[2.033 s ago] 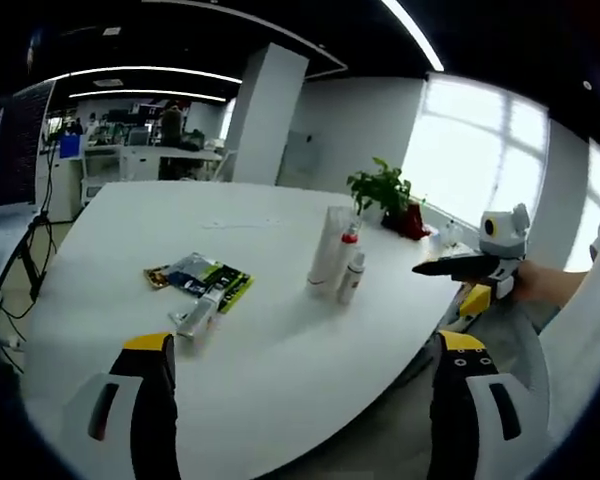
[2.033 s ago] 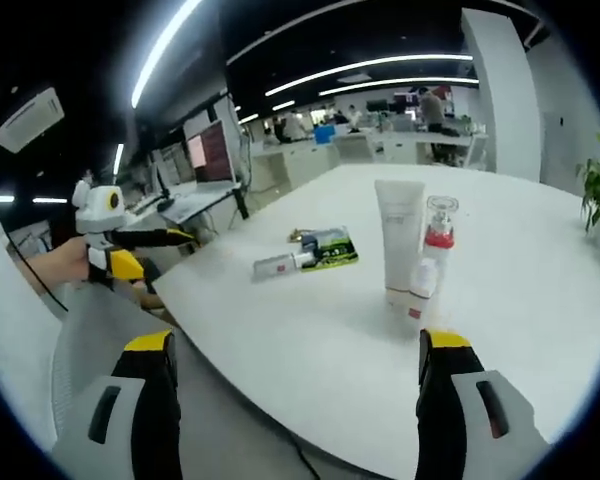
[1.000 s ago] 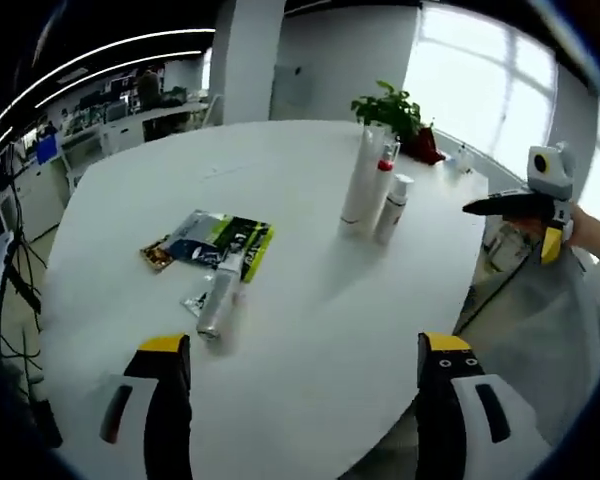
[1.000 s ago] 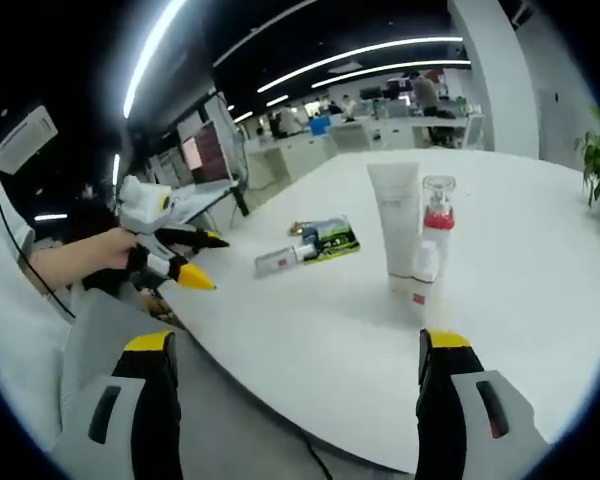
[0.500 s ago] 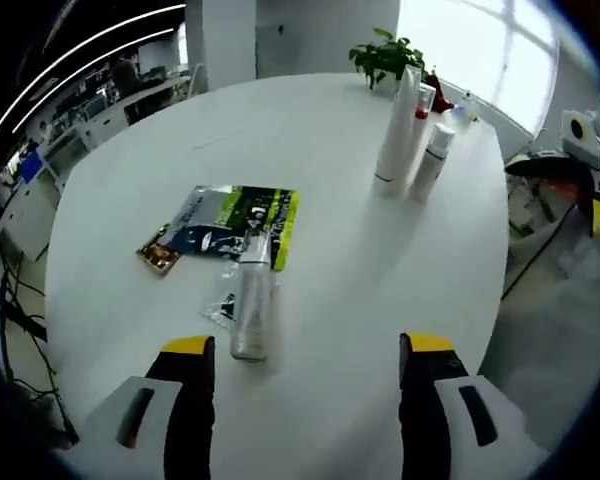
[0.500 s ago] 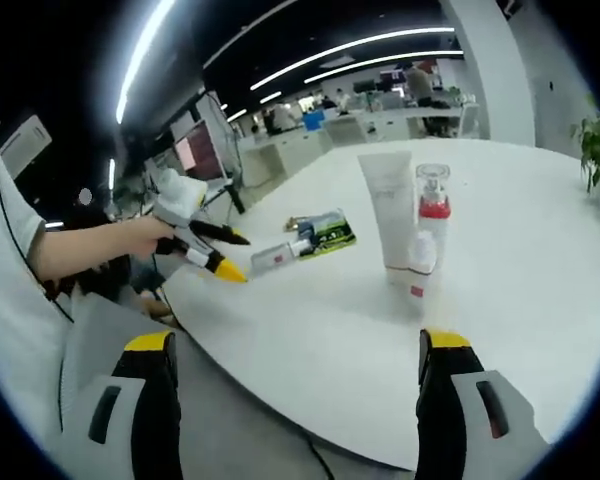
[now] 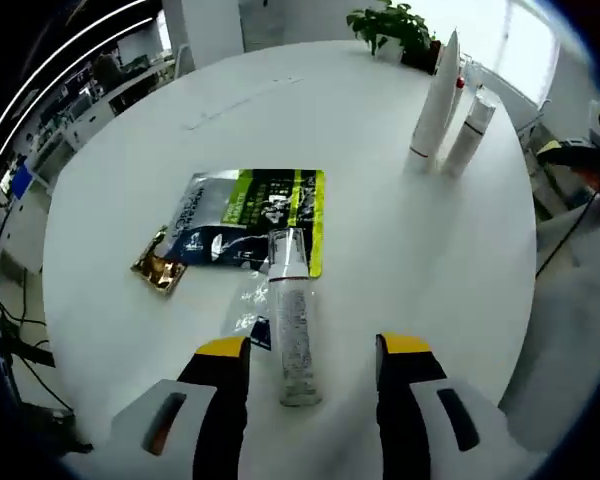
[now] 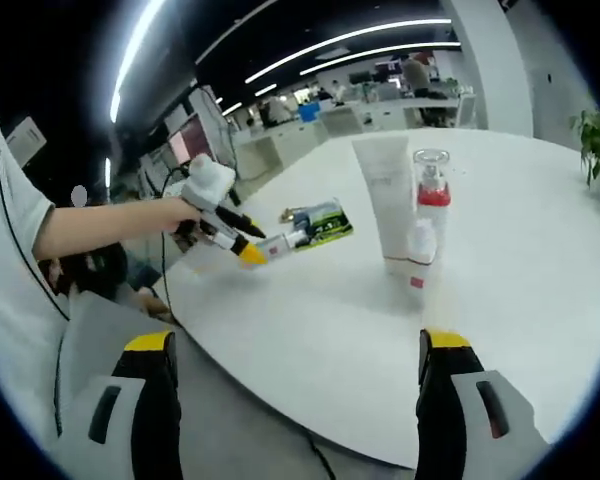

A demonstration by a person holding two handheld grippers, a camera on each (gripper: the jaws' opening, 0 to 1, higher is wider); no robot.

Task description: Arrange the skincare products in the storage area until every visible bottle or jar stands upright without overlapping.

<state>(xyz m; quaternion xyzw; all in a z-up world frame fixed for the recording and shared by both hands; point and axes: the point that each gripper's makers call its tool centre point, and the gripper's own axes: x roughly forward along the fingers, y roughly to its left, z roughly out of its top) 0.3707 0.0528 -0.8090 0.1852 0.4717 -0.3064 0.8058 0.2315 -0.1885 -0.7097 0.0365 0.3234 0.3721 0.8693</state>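
A clear bottle with a white cap [image 7: 292, 330] lies flat on the white table [image 7: 410, 260], partly over flat sachets. My left gripper [image 7: 313, 350] is open, its jaws on either side of the bottle's lower end, not closed on it. A white tube [image 7: 437, 95], a small white bottle [image 7: 470, 130] and a red-collared pump bottle [image 7: 463, 78] stand upright together at the far right. In the right gripper view my right gripper [image 8: 295, 350] stands open off the table edge, the tube [image 8: 385, 205], pump bottle [image 8: 432, 205] and small bottle [image 8: 418, 255] ahead, the left gripper [image 8: 245, 242] at the lying bottle [image 8: 280, 243].
A green and black sachet [image 7: 255, 215], a gold packet [image 7: 157, 268] and a clear wrapper [image 7: 242, 300] lie around the lying bottle. A potted plant [image 7: 395, 25] stands at the table's far side. A person's hand and sleeve [image 8: 100, 230] hold the left gripper. Desks and monitors fill the background.
My left gripper has come forward and down over the table until the lying bottle sits between its open jaws. The right gripper has stayed nearly still.
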